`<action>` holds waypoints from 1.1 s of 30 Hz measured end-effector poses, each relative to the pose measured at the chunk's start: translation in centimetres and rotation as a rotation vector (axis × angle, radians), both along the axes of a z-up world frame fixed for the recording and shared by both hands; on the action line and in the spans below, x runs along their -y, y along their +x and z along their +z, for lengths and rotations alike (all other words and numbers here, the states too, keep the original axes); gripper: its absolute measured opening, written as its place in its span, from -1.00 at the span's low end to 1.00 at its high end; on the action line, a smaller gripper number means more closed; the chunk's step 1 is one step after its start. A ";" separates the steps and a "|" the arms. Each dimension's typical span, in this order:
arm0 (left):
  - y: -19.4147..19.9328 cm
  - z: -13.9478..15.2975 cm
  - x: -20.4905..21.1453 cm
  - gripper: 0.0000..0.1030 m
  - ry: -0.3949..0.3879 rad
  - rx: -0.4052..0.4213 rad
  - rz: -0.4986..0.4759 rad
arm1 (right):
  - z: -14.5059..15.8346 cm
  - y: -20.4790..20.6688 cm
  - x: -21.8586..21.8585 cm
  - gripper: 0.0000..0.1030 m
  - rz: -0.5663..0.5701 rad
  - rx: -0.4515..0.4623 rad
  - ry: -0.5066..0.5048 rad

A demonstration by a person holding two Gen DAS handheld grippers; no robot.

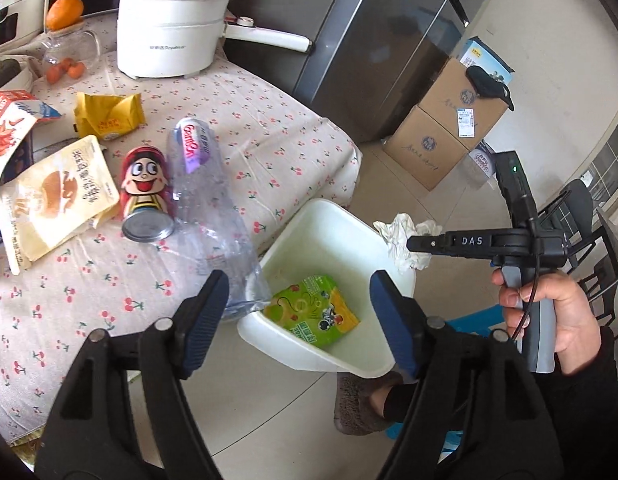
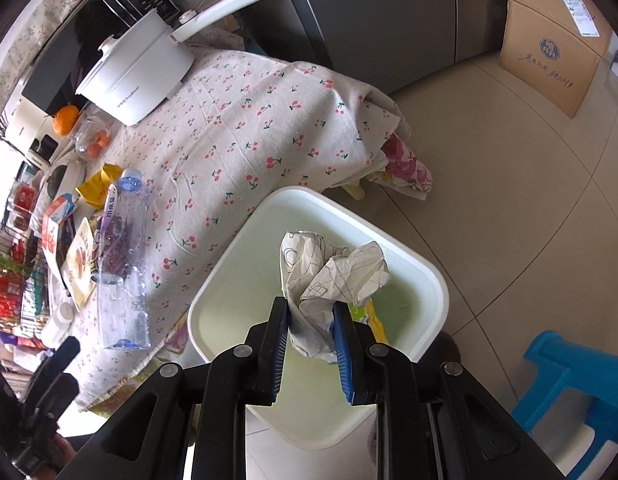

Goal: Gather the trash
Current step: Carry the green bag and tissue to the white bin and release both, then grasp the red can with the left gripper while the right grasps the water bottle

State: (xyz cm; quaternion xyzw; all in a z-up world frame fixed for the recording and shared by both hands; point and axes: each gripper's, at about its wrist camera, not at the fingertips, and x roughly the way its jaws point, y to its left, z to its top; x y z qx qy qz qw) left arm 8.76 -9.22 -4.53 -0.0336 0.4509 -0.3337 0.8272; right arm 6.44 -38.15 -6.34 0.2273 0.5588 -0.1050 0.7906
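Note:
A white trash bin (image 1: 329,216) stands on the floor beside the table; a green snack wrapper (image 1: 313,310) lies in it. My right gripper (image 2: 311,308) is shut on a crumpled white paper (image 2: 329,272) and holds it above the bin (image 2: 437,280); the paper also shows in the left wrist view (image 1: 401,236). My left gripper (image 1: 299,292) is open and empty, above the bin's near rim. A crushed clear bottle (image 1: 205,184), a cartoon can (image 1: 143,196), a cream snack bag (image 1: 57,200) and a yellow wrapper (image 1: 109,116) lie on the table.
A white electric pot (image 1: 169,28) stands at the table's far end on the cherry-print cloth (image 1: 269,132). Oranges (image 1: 63,12) and a jar are at the far left. Cardboard boxes (image 1: 449,120) stand by the fridge (image 1: 369,40). A blue stool (image 2: 569,380) is on the floor.

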 end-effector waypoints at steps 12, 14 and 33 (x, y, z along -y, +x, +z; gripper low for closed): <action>1.5 0.3 -7.3 0.66 0.052 0.011 0.187 | -3.5 1.7 -1.2 0.22 -0.006 -0.125 -0.016; 1.6 0.3 -8.2 0.68 0.066 0.009 0.209 | -2.9 1.9 -1.5 0.34 -0.007 -0.108 -0.020; 2.1 -1.7 -15.5 0.78 0.167 -0.052 0.348 | 0.8 8.5 -12.2 0.54 0.188 -0.020 0.038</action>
